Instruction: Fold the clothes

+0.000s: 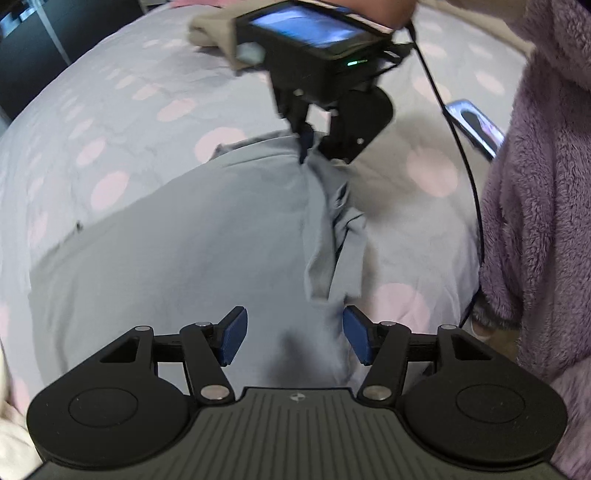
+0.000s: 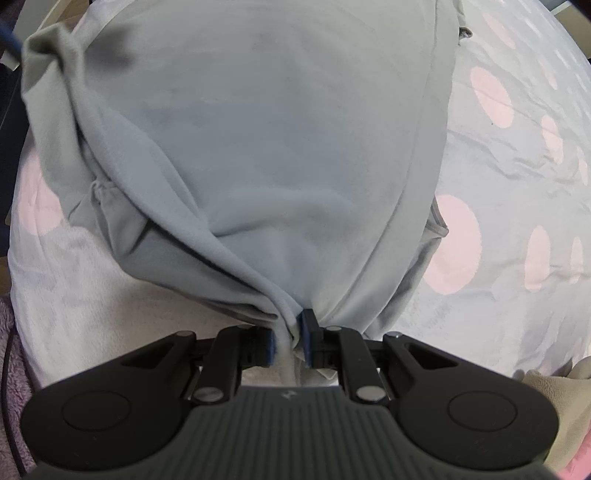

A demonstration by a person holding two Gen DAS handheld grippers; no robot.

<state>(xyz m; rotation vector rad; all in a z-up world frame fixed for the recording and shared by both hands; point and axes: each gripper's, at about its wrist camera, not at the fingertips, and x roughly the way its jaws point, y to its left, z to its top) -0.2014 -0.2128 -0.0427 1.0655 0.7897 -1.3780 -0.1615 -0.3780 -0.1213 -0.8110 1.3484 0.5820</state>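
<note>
A light grey-blue garment [image 1: 192,236] lies on a bed with a grey sheet dotted pink [image 1: 122,110]. In the left wrist view my left gripper [image 1: 293,338] is open just above the garment's near part, with nothing between its blue pads. My right gripper [image 1: 304,142] shows at the garment's far edge, shut on a bunch of the fabric. In the right wrist view the right gripper [image 2: 291,345] pinches a gathered fold of the garment [image 2: 277,140], which spreads away from it across the sheet [image 2: 517,166].
A phone [image 1: 474,127] lies on the bed at the right. The person's fluffy purple sleeve [image 1: 543,206] fills the right side. A beige cloth [image 1: 210,33] lies at the far end. A black cable [image 1: 458,147] hangs from the right gripper.
</note>
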